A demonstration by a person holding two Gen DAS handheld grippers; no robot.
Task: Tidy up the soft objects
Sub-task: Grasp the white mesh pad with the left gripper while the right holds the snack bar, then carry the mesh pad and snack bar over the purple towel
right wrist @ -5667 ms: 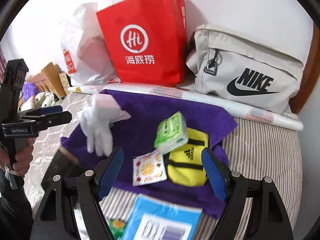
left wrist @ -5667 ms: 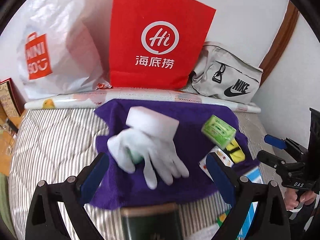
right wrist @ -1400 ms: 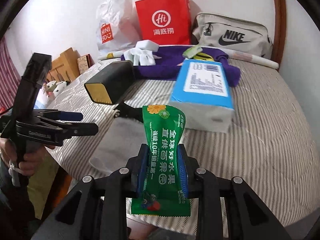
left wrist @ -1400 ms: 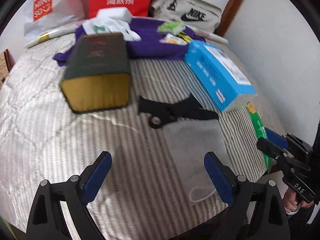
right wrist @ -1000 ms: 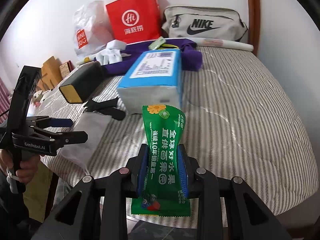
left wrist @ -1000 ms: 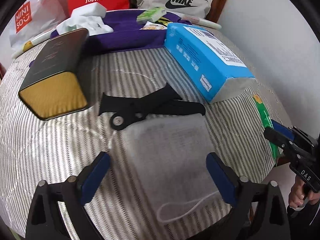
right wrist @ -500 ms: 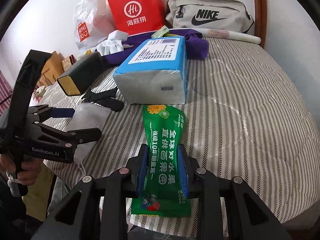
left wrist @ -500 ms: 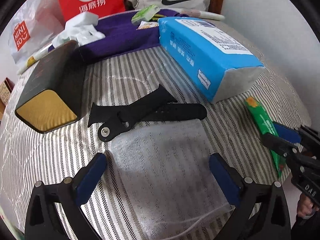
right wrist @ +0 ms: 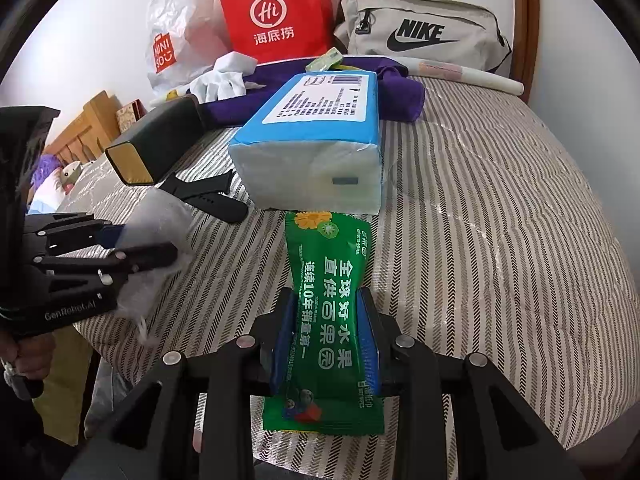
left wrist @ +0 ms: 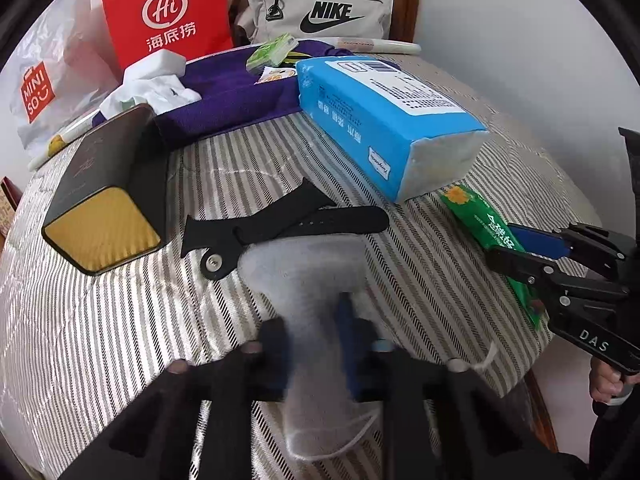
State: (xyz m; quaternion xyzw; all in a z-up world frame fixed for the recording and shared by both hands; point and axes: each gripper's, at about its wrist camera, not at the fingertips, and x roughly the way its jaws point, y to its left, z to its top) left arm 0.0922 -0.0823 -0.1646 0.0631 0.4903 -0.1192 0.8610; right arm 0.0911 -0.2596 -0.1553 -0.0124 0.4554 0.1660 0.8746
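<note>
From the left wrist view, the left gripper (left wrist: 316, 344) has just closed its jaws on the grey mesh pouch (left wrist: 308, 276), which lies on the striped bed (left wrist: 120, 320) near the black strap (left wrist: 280, 220). From the right wrist view, the right gripper (right wrist: 326, 340) pinches the green packet (right wrist: 332, 312). Several soft things wait on the purple cloth (right wrist: 396, 96); I judge most sorting remains.

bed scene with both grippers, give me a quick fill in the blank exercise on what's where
1. The right gripper is shut on a ____ snack packet.
2. The left gripper pinches a grey mesh ____.
3. The black rubber watch strap lies between the gold-ended dark box and the ____ tissue pack.

Missing words: green; pouch; blue
</note>
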